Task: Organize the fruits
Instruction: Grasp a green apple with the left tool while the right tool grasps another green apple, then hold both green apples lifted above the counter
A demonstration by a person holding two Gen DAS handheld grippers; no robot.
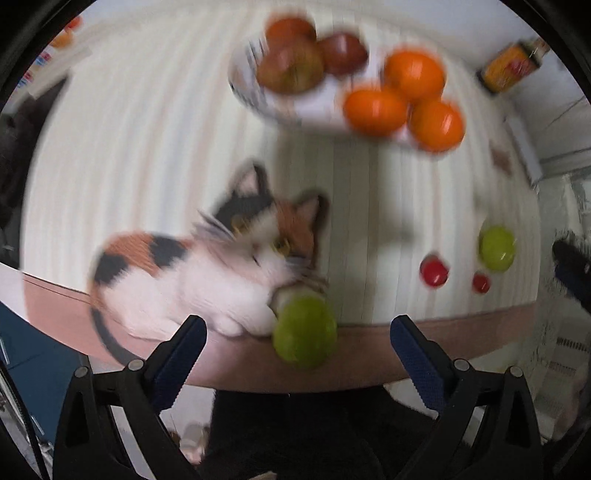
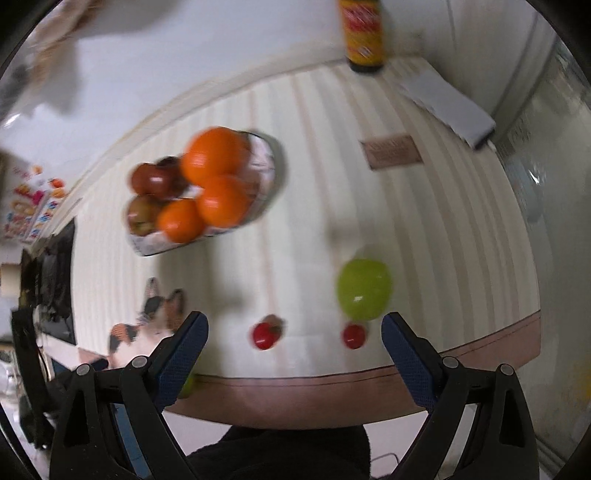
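My left gripper (image 1: pixel 297 332) is open and points down at the table's front edge. A green apple (image 1: pixel 304 332) sits between its fingers with a gap on each side, next to a calico cat shape (image 1: pixel 177 280) on the striped cloth. At the back, a white basket (image 1: pixel 251 88) holds three oranges (image 1: pixel 413 74) and reddish apples (image 1: pixel 291 68). My right gripper (image 2: pixel 294 326) is also open and holds nothing. Beyond its fingers lie two small red fruits (image 2: pixel 264 336) (image 2: pixel 354 335) and a second green apple (image 2: pixel 364 290). The basket (image 2: pixel 273 162) stands further back on the left.
A yellow-labelled bottle (image 2: pixel 364 33) stands at the table's back edge, with a white flat box (image 2: pixel 450 107) and a brown card (image 2: pixel 391 151) to its right. The cloth's brown border (image 2: pixel 295 391) marks the front edge. A person's dark clothing (image 2: pixel 295 454) is below it.
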